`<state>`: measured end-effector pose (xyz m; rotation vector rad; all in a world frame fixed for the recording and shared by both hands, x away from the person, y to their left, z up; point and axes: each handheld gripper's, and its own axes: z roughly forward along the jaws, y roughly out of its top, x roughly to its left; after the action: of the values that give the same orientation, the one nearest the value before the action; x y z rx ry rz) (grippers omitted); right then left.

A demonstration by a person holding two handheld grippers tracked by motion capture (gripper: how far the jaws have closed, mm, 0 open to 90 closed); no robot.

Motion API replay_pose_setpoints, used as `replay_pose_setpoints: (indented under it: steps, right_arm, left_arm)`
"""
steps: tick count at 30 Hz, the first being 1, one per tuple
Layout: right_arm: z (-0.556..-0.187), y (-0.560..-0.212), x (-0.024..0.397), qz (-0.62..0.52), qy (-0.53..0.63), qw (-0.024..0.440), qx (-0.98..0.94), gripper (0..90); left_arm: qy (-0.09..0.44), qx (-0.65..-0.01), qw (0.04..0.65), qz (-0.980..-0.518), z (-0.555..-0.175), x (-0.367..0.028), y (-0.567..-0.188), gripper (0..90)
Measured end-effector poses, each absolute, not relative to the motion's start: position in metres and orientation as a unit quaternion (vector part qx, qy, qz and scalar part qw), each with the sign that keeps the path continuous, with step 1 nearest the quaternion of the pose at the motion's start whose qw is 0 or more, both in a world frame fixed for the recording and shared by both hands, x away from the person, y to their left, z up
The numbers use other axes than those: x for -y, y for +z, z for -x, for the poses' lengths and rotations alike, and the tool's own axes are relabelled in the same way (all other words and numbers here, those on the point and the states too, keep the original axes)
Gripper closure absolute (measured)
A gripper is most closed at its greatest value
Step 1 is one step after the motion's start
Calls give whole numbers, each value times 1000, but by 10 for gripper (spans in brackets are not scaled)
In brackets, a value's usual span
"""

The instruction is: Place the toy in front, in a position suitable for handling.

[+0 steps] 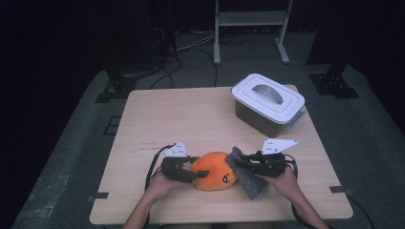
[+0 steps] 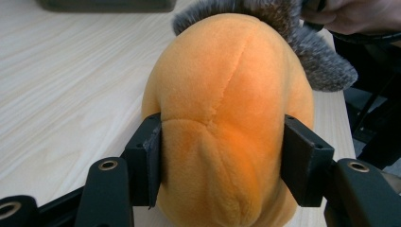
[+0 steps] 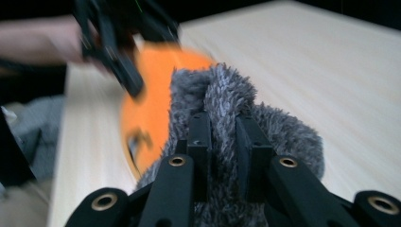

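Orange plush (image 1: 215, 171) betw. left tool (image 1: 195, 172) pads, grey fur (image 1: 246, 179) in right tool (image 1: 239, 161).

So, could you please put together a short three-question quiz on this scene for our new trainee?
1. True or false: the left gripper has its jaws on either side of the round orange plush toy.
2. What does the right gripper pinch: (a) the fuzzy grey fabric piece, (b) a cable, (c) a lid handle?
3. Is the white lid on or off the dark plastic box?

Key: 1 true; 2 a; 3 on.
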<state>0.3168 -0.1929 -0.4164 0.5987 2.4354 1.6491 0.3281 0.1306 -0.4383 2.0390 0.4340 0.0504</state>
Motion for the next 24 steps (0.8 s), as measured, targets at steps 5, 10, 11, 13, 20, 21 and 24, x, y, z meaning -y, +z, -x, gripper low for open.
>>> replay_pose_setpoints:
  steps: [5, 10, 11, 13, 20, 21, 24]
  right_arm:
    - [-317, -411, 169, -170, 549, 83, -814, 760]
    - [-324, -420, 185, -191, 543, 68, -815, 761]
    - [-324, -422, 188, -193, 542, 62, -816, 761]
    - [-321, -424, 190, -196, 539, 61, -817, 763]
    - [-313, -408, 186, -177, 544, 71, -817, 768]
    - [-311, -403, 181, -167, 551, 73, -814, 767]
    - [-304, -392, 164, -137, 545, 83, -823, 765]
  left_arm:
    - [40, -163, 501, -849, -321, -124, -438, 385]
    - [31, -163, 508, -845, -321, -126, -438, 374]
    - [22, -161, 512, -843, -321, -125, -439, 352]
    - [6, -158, 520, -840, -321, -124, -439, 274]
    - [53, -125, 512, -848, -312, -115, -431, 401]
    - [63, -115, 510, -850, -308, -110, -429, 408]
    - [90, -90, 496, -859, -300, -100, -427, 405]
